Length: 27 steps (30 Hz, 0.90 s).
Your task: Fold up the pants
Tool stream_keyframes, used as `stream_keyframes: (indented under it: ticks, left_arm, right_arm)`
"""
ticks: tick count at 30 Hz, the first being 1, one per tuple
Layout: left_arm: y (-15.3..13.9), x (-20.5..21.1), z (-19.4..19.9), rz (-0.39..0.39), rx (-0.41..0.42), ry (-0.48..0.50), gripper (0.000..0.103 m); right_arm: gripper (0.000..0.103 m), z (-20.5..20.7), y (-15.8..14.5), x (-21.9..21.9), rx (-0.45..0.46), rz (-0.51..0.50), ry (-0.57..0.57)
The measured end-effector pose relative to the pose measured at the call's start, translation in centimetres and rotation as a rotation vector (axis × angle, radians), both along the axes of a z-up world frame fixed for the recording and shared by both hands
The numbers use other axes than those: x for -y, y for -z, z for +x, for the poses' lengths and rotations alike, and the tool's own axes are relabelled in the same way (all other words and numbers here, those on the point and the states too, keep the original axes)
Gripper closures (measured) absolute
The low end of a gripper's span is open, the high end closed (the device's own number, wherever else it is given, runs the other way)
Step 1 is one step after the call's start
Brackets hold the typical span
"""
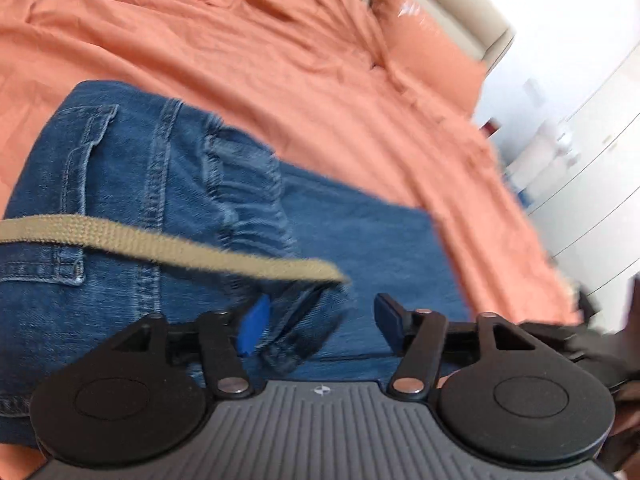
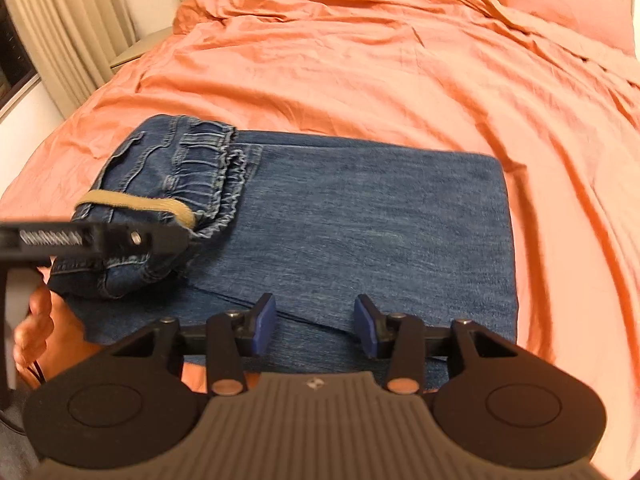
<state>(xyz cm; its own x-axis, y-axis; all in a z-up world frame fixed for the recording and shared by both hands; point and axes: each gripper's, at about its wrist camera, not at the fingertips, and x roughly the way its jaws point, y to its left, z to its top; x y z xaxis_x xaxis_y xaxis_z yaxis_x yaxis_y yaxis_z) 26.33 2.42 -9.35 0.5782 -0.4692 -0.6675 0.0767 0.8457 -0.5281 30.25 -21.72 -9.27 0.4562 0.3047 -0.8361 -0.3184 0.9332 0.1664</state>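
Note:
Blue denim pants (image 2: 360, 216) lie folded into a flat rectangle on the orange bed cover, with the waistband end (image 2: 192, 168) bunched on top at the left and a tan belt (image 2: 136, 202) across it. My left gripper (image 1: 316, 328) is open over the waistband, a fold of denim (image 1: 296, 328) lying between its fingers; it shows from the side in the right wrist view (image 2: 168, 240). My right gripper (image 2: 315, 328) is open and empty just above the near edge of the pants. The tan belt also shows in the left wrist view (image 1: 160, 240).
The orange bed cover (image 2: 360, 60) is wrinkled and spreads all round the pants. An orange pillow (image 1: 424, 36) lies at the bed's head. Beige curtains (image 2: 68, 20) hang at the left, white drawers (image 1: 592, 184) stand at the right.

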Motion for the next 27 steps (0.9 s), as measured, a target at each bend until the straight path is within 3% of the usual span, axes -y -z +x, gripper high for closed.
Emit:
stream_keyframes:
  ticks: [1,5,9,12,15,22,27]
  left_arm:
    - [-0.5,-0.5,-0.3,-0.030,0.025,-0.006,0.030]
    - [-2.4,-2.6,-1.2,-0.089,0.172,-0.062,0.028]
    - [-2.9,-5.5,-1.5,-0.075,0.205,-0.206,0.031]
    - [-2.9,-7.8,-1.4,-0.040,0.196,-0.314,0.033]
    - [-2.5,-10.2,-0.9,-0.060,0.158,-0.385,0.033]
    - [-0.6,-12.3,0.6,-0.106,0.078,-0.447,0.038]
    - [0.4,-12.5,1.8,-0.089,0.037,-0.449,0.039]
  right_arm:
    - [0.054,-0.2,-0.2,-0.2,0.011,-0.010,-0.003]
    - [0.048,-0.6,-1.0,-1.2,0.054,-0.034,-0.010]
    - [0.047,-0.4,-1.9,-2.0,0.070,0.025,0.006]
    - [0.048,0.3,-2.2,-3.0,0.065,0.088,0.023]
    - [0.053,1.4,-2.1,-3.9,0.054,0.132,0.041]
    - [0.053,5.5,-0.9,-5.4,-0.011,0.277,0.087]
    - [0.039,9.7,1.7,-6.6,-0.102,0.368,0.105]
